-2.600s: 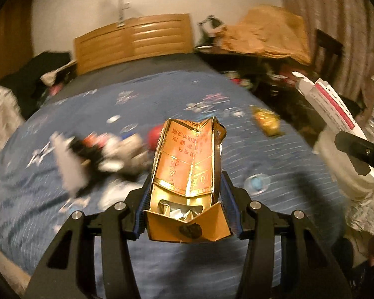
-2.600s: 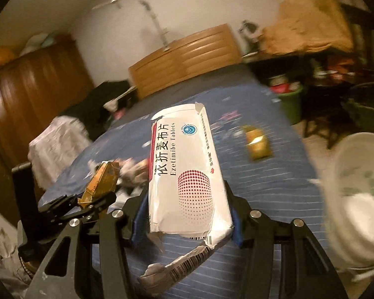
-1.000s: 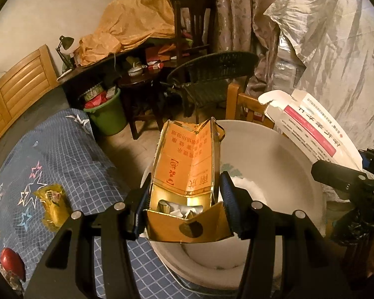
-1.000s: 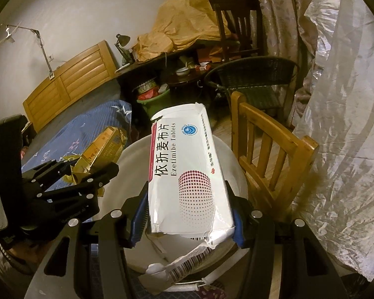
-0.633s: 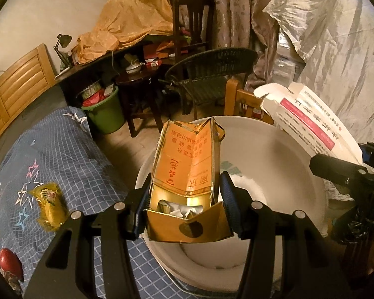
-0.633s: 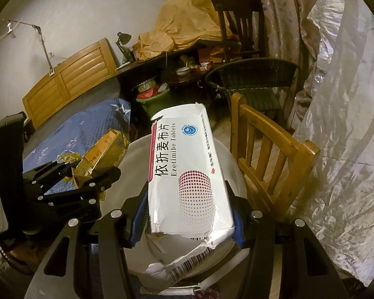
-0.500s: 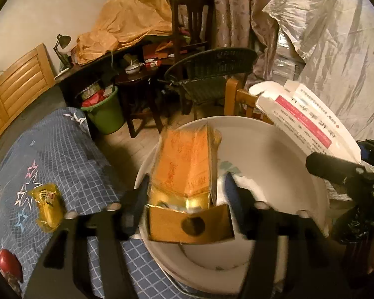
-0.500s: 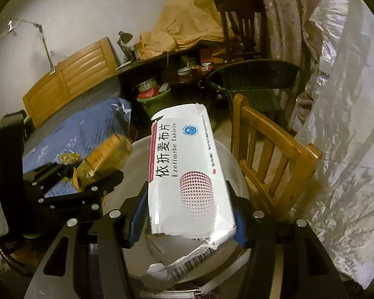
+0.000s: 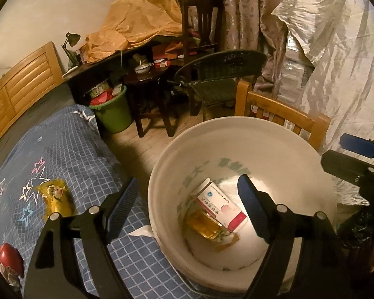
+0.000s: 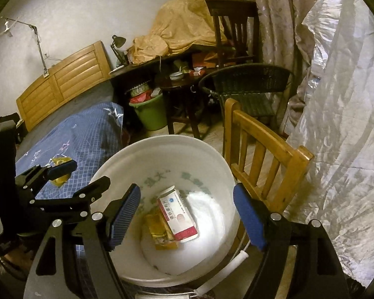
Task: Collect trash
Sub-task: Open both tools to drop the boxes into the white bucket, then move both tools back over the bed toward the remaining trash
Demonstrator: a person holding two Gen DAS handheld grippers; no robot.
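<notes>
A white bucket [image 9: 177, 154] [image 10: 212, 157] stands beside the bed. Inside it lie a white and red tablet box [image 9: 220, 205] [image 10: 178, 214] on top of a gold carton [image 9: 207, 225] [image 10: 158, 226]. My left gripper [image 9: 188, 200] is open and empty above the bucket's left rim. My right gripper [image 10: 185, 208] is open and empty right above the bucket. The left gripper also shows at the left of the right wrist view [image 10: 69, 174].
The blue checked bed [image 9: 69, 154] holds a gold wrapper [image 9: 56, 198] and a red object [image 9: 10, 259]. A wooden chair [image 10: 259, 149] stands against the bucket's right side. A green bin [image 9: 113, 113], dark chairs and a cluttered desk are behind.
Both grippers swung from the bed to the bucket, then opened. The gold carton and the tablet box dropped into the bucket.
</notes>
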